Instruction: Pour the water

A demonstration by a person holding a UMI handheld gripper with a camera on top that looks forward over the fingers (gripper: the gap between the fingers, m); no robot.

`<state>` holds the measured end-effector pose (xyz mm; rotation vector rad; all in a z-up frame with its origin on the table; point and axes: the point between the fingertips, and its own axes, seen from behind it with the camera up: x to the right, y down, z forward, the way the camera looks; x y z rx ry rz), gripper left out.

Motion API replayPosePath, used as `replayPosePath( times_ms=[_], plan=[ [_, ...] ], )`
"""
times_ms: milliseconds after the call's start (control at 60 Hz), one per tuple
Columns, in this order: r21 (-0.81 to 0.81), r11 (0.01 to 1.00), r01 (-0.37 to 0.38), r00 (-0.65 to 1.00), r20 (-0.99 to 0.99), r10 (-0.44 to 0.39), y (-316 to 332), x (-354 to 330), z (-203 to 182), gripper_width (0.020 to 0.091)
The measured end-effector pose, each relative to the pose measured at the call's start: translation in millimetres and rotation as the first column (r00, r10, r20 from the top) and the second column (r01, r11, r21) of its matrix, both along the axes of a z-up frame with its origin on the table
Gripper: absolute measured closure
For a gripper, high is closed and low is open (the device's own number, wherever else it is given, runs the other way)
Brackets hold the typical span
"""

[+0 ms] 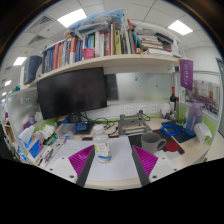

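Water for the pour is presumably in the small clear bottle with an orange band [103, 152], which is seen standing upright on the pale tabletop [115, 168], just ahead of the fingers and roughly on the line between them. The hand-held gripper [115, 166] is held spread wide, with nothing between its magenta pads [82, 158], so no grasp has been made; the wide opening is judged to be kept so that the bottle can be straddled on approach. A grey cup [152, 141] is seen to the right of the bottle, near the right finger, and it is taken to be the likely receiver, set close so that the pour needs only a short carry. Whether the bottle is capped cannot be told. Beyond these, a dark monitor [72, 92] is mounted under a shelf of books [95, 45], and assorted clutter is spread along the back of the tabletop. The task is judged to be at its start: the bottle must first be approached and gripped squarely, since an off-centre squeeze could tip it.
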<state>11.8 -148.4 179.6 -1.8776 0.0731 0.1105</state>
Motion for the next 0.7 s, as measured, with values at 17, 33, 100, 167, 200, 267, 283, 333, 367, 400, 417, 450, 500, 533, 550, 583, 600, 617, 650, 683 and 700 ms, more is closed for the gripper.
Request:
replayPosePath(
  times_ms=[17, 33, 100, 167, 200, 267, 283, 333, 367, 400, 417, 450, 500, 533, 550, 583, 600, 617, 650, 683, 700],
  plan=[
    [-0.002, 1.0, -0.005, 1.0, 0.006, 0.005, 6, -8, -8, 0.0342],
    [-0.003, 1.0, -0.01, 1.0, 0.015, 0.01, 12, -13, -14, 0.0339],
    [-0.005, 1.0, -0.02, 0.997, 0.072, 0.02, 35, -30, -38, 0.0333],
    [0.013, 1.0, -0.018, 0.993, 0.114, 0.016, 58, -40, -54, 0.0337],
    [0.018, 1.0, -0.013, 0.992, 0.123, 0.01, 69, -44, -61, 0.0338],
    [0.007, 1.0, 0.005, 0.992, 0.13, -0.006, 88, -47, -76, 0.034],
    [0.004, 1.0, 0.008, 0.991, 0.131, -0.009, 92, -47, -79, 0.034],
    [0.008, 1.0, 0.02, 0.99, 0.136, -0.021, 104, -46, -84, 0.0338],
    [0.012, 1.0, 0.027, 0.99, 0.136, -0.029, 110, -45, -87, 0.0337],
    [0.022, 0.999, 0.027, 0.991, 0.134, -0.03, 117, -45, -88, 0.0337],
    [0.026, 0.999, 0.028, 0.991, 0.133, -0.031, 120, -45, -88, 0.0337],
    [0.035, 0.999, 0.032, 0.991, 0.132, -0.036, 126, -44, -90, 0.0337],
    [0.052, 0.998, 0.025, 0.991, 0.131, -0.031, 135, -45, -91, 0.0338],
    [0.055, 0.998, 0.024, 0.991, 0.13, -0.031, 140, -44, -93, 0.0339],
    [0.056, 0.998, 0.023, 0.991, 0.129, -0.031, 142, -44, -95, 0.0341],
    [0.059, 0.998, 0.018, 0.991, 0.13, -0.026, 145, -45, -97, 0.035],
    [0.062, 0.998, 0.014, 0.991, 0.133, -0.022, 147, -46, -97, 0.0356],
    [0.068, 0.998, 0.008, 0.99, 0.138, -0.018, 148, -47, -97, 0.0362],
    [0.083, 0.997, 0.003, 0.988, 0.151, -0.016, 151, -46, -95, 0.0378],
    [0.099, 0.995, -0.007, 0.986, 0.167, -0.01, 154, -47, -93, 0.0405],
    [0.104, 0.995, -0.014, 0.985, 0.174, -0.005, 155, -48, -93, 0.0435]
  ],
)
